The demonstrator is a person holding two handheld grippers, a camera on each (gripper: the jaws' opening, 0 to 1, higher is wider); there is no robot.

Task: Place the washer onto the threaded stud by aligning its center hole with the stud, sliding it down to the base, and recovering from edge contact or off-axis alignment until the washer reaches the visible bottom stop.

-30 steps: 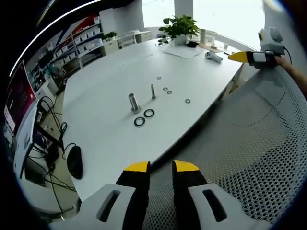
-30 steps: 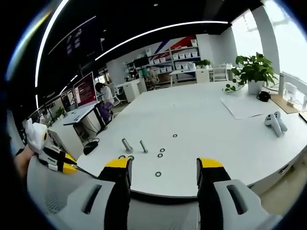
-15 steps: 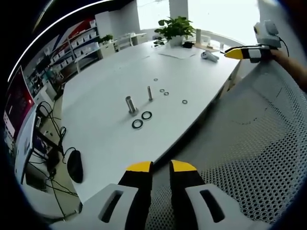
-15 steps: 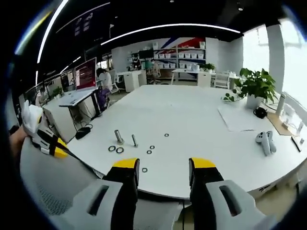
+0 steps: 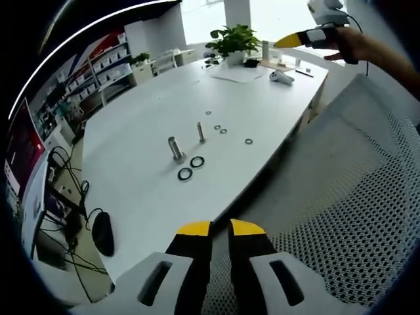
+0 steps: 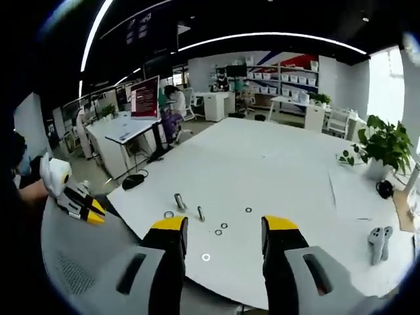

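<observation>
We see the left gripper (image 5: 220, 228) low over a grey mesh chair back (image 5: 341, 197), its yellow-tipped jaws nearly together with only a thin slit between them and nothing in it. The right gripper (image 6: 224, 224) has its jaws well apart and empty; it also shows high at the right of the left gripper view (image 5: 305, 38), held in a hand (image 5: 354, 46), and there we cannot tell its opening. On the white table (image 5: 144, 197) stand two studs — a thicker bolt-like one (image 5: 175, 148) and a slim threaded stud (image 5: 201, 132) just beside it. Two dark ring washers (image 5: 191, 168) lie flat on the table near the thick stud's foot, one close beside the other; whether they touch we cannot tell. Smaller washers (image 5: 220, 129) lie scattered past the slim stud, one (image 5: 249, 141) nearer the table edge. Both studs are bare, and both grippers are well apart from them. A potted plant (image 5: 230, 42) sits at the far end, a black mouse (image 5: 103, 233) near the left edge.
</observation>
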